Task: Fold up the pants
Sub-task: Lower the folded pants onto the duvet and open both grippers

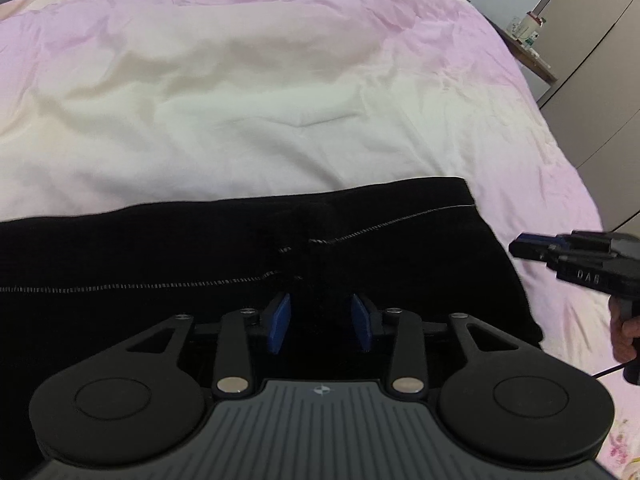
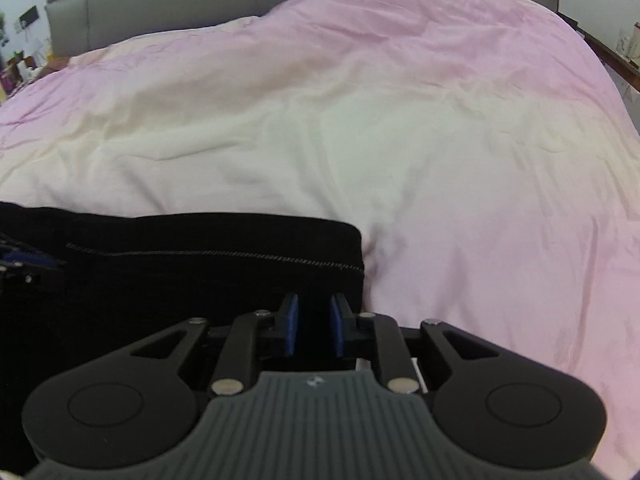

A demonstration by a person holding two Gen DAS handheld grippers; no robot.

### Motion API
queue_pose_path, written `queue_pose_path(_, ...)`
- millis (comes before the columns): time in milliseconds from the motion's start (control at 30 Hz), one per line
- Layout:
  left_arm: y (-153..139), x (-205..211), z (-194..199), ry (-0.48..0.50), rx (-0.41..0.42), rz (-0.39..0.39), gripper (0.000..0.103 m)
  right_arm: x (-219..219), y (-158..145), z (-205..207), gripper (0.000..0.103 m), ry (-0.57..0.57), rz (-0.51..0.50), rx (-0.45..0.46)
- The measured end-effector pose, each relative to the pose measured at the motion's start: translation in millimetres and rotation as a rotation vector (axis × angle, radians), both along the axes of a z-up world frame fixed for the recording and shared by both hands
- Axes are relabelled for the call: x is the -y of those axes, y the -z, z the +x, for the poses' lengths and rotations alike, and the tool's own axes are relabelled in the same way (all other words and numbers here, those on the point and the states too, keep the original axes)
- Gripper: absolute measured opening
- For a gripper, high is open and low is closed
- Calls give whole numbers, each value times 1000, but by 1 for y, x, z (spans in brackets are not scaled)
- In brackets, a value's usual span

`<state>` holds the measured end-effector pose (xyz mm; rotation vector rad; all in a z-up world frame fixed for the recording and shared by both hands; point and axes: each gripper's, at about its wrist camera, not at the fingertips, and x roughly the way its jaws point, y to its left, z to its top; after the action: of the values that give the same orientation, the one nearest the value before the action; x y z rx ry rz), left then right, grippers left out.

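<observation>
One black knit pants [image 1: 200,248], white-stitched seams | rumpled pink duvet [image 1: 280,80]

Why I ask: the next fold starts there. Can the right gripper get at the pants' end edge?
Probably yes: the right gripper hangs just beside the black pants' end edge, over the pink bedding, with nothing in between.
</observation>
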<state>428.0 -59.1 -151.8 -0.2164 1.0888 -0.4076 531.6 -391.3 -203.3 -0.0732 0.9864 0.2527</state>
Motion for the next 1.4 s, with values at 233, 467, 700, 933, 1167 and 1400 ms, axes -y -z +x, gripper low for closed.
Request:
queue_pose_path(233, 8, 8, -33, -42, -51, -41, 61, 10, 0, -82, 15, -78, 1, -34)
queue_pose_path(467, 53, 10, -34, -162, -150, 114, 15, -4, 48, -114, 16, -113, -98, -43)
queue_pose_path(700, 6, -30, -58, -180, -73, 80, 39, -25, 42, -114, 18, -154, -214, -42)
queue_pose_path(933, -40, -151, -104, -372, 11, 36, 63, -45, -1, -130, 22, -190, -174, 44)
queue_pose_path(1167, -46, -283, -152, -682, 26, -44, 75, -107, -28, -137, 35, -319, -175, 62)
queue_pose_path(1400, -4, -358, -191, -878, 0, -247, 80, -176, -29, -122, 36, -452, -240, 65)
